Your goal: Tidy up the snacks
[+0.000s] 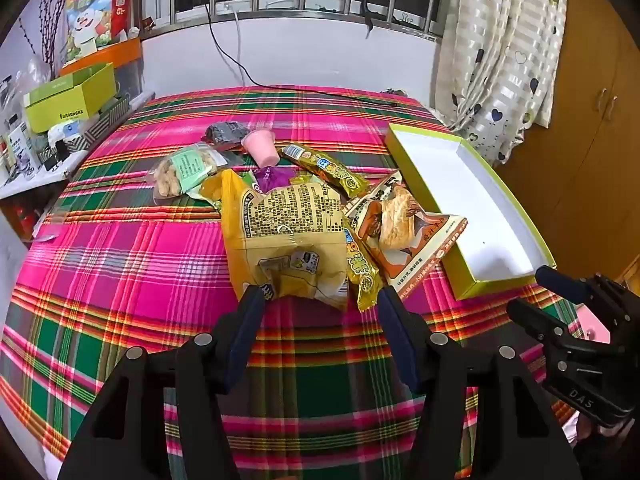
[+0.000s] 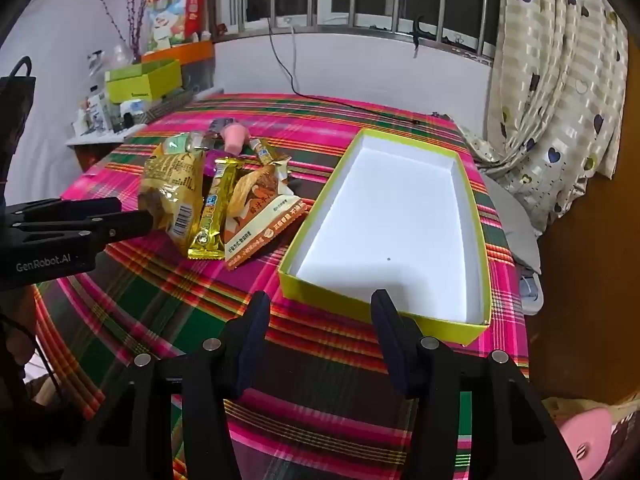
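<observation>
A pile of snacks lies on the plaid cloth: a big yellow bag [image 1: 286,236], a gold bar wrapper [image 1: 362,276], an orange pastry pack [image 1: 404,232], a second gold bar [image 1: 328,170], a nut pack [image 1: 184,172], a pink jelly cup [image 1: 260,146]. An empty green-edged box [image 1: 460,204] with a white inside lies to the right. My left gripper [image 1: 320,300] is open, its fingertips at the near edge of the yellow bag. My right gripper [image 2: 318,304] is open and empty just before the box's near wall [image 2: 332,300]. The yellow bag [image 2: 172,196] shows there too.
A side shelf [image 1: 44,160] at the left holds a green carton [image 1: 68,100] and small items. A black cable [image 1: 280,88] runs over the far table edge. A curtain [image 1: 496,60] hangs at the back right, with a wooden cabinet [image 1: 592,128] beside it.
</observation>
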